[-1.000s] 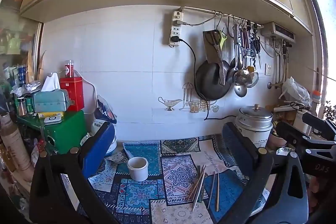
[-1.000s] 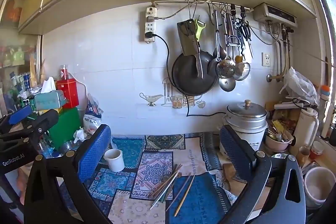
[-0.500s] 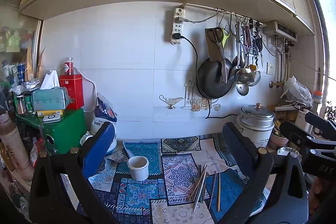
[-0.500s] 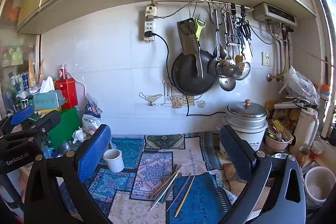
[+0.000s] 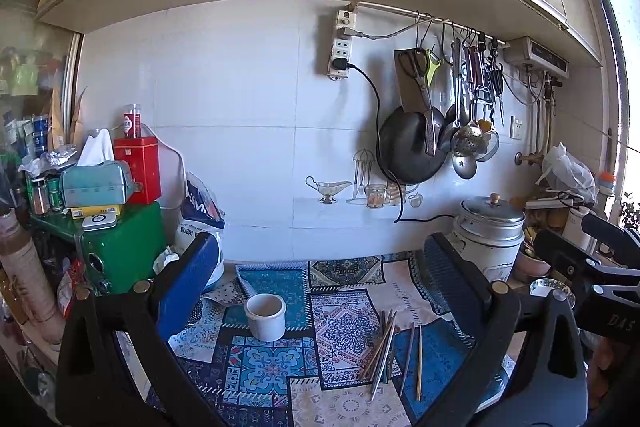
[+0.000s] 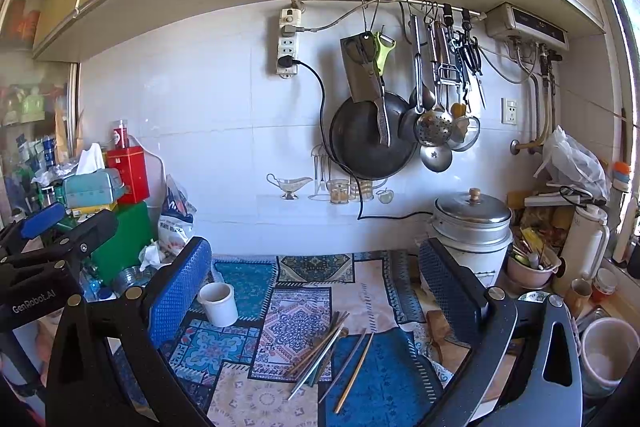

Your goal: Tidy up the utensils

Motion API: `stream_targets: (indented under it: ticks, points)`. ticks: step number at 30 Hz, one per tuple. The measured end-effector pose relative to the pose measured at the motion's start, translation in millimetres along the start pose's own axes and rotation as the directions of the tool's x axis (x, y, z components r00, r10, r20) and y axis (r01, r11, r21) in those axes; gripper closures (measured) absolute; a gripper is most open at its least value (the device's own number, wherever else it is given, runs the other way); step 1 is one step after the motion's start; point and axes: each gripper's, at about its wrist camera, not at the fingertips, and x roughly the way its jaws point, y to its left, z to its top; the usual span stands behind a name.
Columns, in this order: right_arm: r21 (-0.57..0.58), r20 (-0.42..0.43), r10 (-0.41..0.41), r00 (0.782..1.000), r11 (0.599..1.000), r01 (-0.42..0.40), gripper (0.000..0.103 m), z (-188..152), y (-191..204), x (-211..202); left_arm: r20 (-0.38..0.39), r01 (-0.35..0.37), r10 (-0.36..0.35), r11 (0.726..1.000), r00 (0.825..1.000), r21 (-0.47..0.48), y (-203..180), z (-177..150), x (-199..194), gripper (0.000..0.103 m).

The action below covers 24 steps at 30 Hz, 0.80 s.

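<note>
Several chopsticks [image 5: 386, 347] [image 6: 326, 355] lie loose on the patterned mat [image 5: 340, 331] [image 6: 296, 331]. A white cup [image 5: 265, 315] [image 6: 217, 303] stands upright to their left. My left gripper [image 5: 320, 279] hangs open above the mat, over the cup and chopsticks, holding nothing. My right gripper [image 6: 316, 275] is open too, above the chopsticks. Each gripper shows at the edge of the other's view: the right gripper [image 5: 592, 267] and the left gripper [image 6: 48, 247].
A metal pot [image 5: 490, 227] [image 6: 472, 223] stands at the back right. A green box [image 5: 120, 247], red tin [image 5: 138, 167] and bags crowd the left. Pans and ladles [image 6: 400, 131] hang on the wall. Bowls and cups [image 6: 608, 351] sit at right.
Both views have drifted only slightly; the left wrist view has tilted up a little. The cup and chopsticks have not moved, and both grippers stay open.
</note>
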Motion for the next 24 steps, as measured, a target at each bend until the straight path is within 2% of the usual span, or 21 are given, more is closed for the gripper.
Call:
stream_targets:
  ticks: [24]
  points:
    - [-0.003,0.008,0.000,1.000,1.000,0.000,0.000,-1.9,0.3,-3.3,-0.001,0.010,-0.010,1.000,1.000,-0.005,-10.0,1.2,-1.9,0.000]
